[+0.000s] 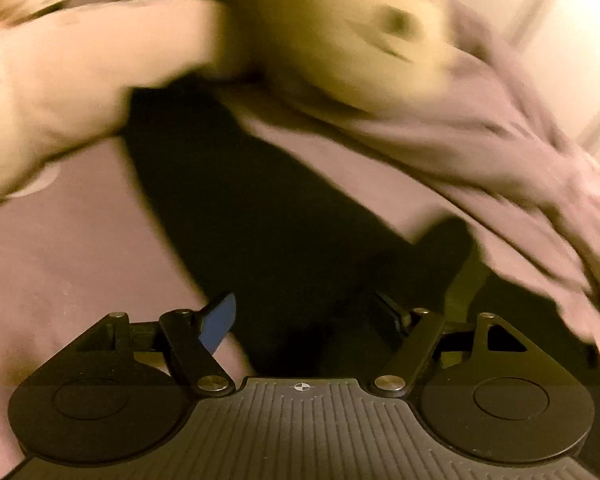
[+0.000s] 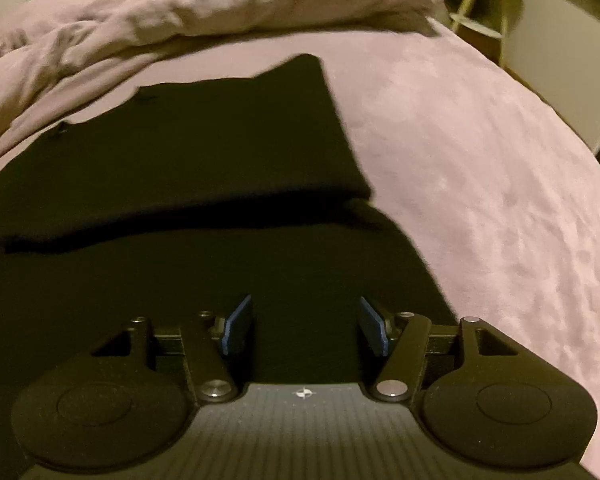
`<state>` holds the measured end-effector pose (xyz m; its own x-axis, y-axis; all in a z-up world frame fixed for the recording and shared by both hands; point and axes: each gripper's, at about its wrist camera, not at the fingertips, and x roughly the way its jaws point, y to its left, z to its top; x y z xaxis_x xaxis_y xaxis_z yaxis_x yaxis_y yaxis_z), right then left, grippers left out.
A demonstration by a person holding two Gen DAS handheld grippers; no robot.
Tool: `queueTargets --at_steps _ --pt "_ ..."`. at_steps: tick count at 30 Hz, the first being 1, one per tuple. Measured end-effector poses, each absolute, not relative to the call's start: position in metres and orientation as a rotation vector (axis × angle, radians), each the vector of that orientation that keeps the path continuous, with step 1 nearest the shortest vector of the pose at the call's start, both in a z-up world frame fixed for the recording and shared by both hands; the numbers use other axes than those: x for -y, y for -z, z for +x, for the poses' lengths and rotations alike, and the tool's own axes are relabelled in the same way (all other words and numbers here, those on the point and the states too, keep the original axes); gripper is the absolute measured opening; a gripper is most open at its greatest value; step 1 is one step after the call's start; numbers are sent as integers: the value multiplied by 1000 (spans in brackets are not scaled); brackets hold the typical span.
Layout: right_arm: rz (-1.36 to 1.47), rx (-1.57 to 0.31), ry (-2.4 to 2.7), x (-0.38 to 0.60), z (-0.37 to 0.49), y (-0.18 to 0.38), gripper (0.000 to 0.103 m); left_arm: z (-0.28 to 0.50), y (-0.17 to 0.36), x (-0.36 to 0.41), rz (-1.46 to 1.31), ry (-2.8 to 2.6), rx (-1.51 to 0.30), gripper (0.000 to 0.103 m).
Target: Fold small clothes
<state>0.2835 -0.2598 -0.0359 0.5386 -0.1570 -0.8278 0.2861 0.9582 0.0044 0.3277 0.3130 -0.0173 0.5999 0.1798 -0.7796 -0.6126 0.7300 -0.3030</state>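
A black garment [image 2: 188,168] lies flat on the pink bed sheet [image 2: 480,184], with one layer folded over across its middle. My right gripper [image 2: 306,326] hovers over its near part, blue pads apart and nothing between them. In the blurred left wrist view the same black garment [image 1: 240,208] stretches away from the camera. My left gripper [image 1: 312,316] stands open above it, jaws wide and holding nothing.
A crumpled pink duvet [image 2: 148,24] is heaped along the far side of the bed. A pale pillow [image 1: 340,40] lies beyond the garment in the left wrist view. A small wooden side table [image 2: 484,4] stands past the bed's far right corner.
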Motion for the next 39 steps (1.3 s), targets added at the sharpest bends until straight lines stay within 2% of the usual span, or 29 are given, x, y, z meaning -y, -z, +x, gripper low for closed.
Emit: queueTargets --at_steps 6,10,12,13,15,16,17,20,24,29,32,35,37,38,39 --pt "111 -1036 220 218 282 47 60 340 57 -407 -904 -571 -753 67" --pt "105 -1057 201 199 286 52 60 350 72 -430 -1017 -561 -704 69" --pt "94 -1062 188 190 291 53 61 359 68 -430 -989 -564 -731 65" --pt "91 -1062 181 186 293 53 61 364 66 -431 -963 -564 -752 60" --pt "86 -1055 169 178 297 52 61 376 62 -430 -860 -575 -822 34" --pt "85 -1053 163 175 298 52 61 381 61 -432 -835 -563 -836 31" --pt "85 -1050 159 172 300 52 61 384 59 -433 -828 -545 -846 19" --pt "89 -1045 147 168 303 50 61 387 49 -435 -844 -542 -852 13" --pt "93 -1035 143 170 304 49 61 391 7 -405 -720 -457 -779 13" --pt "145 -1025 169 179 300 49 61 412 -67 -291 -394 -133 -707 13" --pt "181 -1018 175 183 297 50 61 417 -81 -200 -211 69 -707 13" --pt "207 -1005 172 187 294 49 61 404 -61 -110 -91 230 -739 15" --pt "222 -993 176 193 291 47 61 391 -36 -67 -86 295 -815 22" --pt "231 -989 180 197 290 46 61 390 -23 -53 -65 315 -839 34" --pt "239 -985 186 201 289 45 61 383 -10 -37 -36 319 -872 42"
